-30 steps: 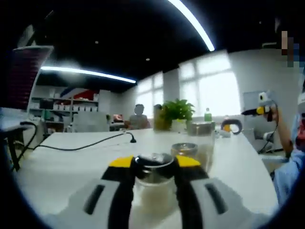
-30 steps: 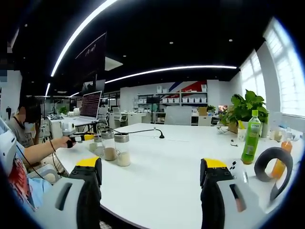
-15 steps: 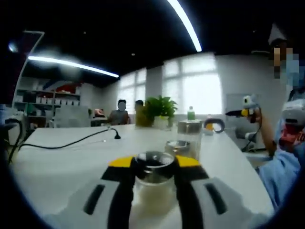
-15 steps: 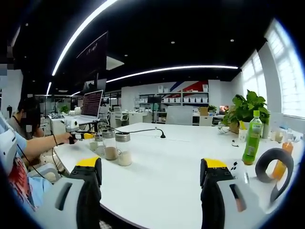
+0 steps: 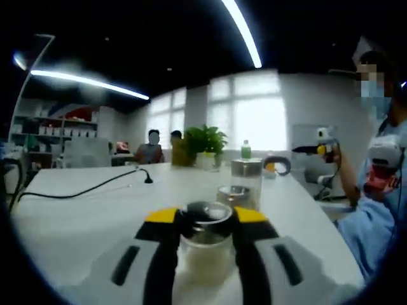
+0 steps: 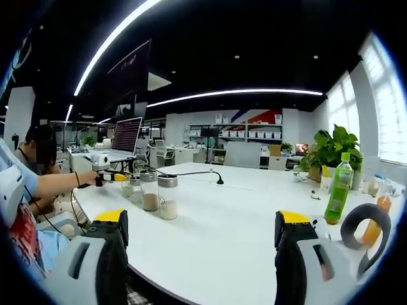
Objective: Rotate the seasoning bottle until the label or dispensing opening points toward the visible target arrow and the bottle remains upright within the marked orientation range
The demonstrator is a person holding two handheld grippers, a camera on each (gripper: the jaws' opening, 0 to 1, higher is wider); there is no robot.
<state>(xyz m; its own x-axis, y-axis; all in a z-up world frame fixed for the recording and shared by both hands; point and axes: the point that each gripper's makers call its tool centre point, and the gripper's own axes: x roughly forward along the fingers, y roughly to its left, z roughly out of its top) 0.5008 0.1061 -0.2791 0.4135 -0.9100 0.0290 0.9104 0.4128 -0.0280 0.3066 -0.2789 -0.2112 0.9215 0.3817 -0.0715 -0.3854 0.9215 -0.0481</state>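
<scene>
A glass seasoning bottle (image 5: pixel 205 244) with pale contents and a dark rim stands upright on the white table (image 5: pixel 95 210). My left gripper (image 5: pixel 205 219) is shut on it, one yellow-tipped jaw on each side. In the right gripper view that same bottle (image 6: pixel 129 187) is the leftmost of three, with the left gripper (image 6: pixel 113 178) against it in a person's hand. My right gripper (image 6: pixel 201 219) hangs open over the table's near edge with nothing between its jaws. In the left gripper view it shows as the right gripper (image 5: pixel 316 148), held up at the far right.
Two more seasoning bottles (image 5: pixel 234 194) (image 5: pixel 247 175) stand just behind the held one. A green drink bottle (image 6: pixel 339 189), an orange bottle (image 6: pixel 377 219) and a black ring (image 6: pixel 364 223) sit at the right end. A black cable (image 6: pixel 191 173) crosses the table; a potted plant (image 6: pixel 334 146) stands behind.
The left gripper view has swung, so the room behind slid to the left, while the bottle stays fixed between the jaws. The right gripper view has barely shifted.
</scene>
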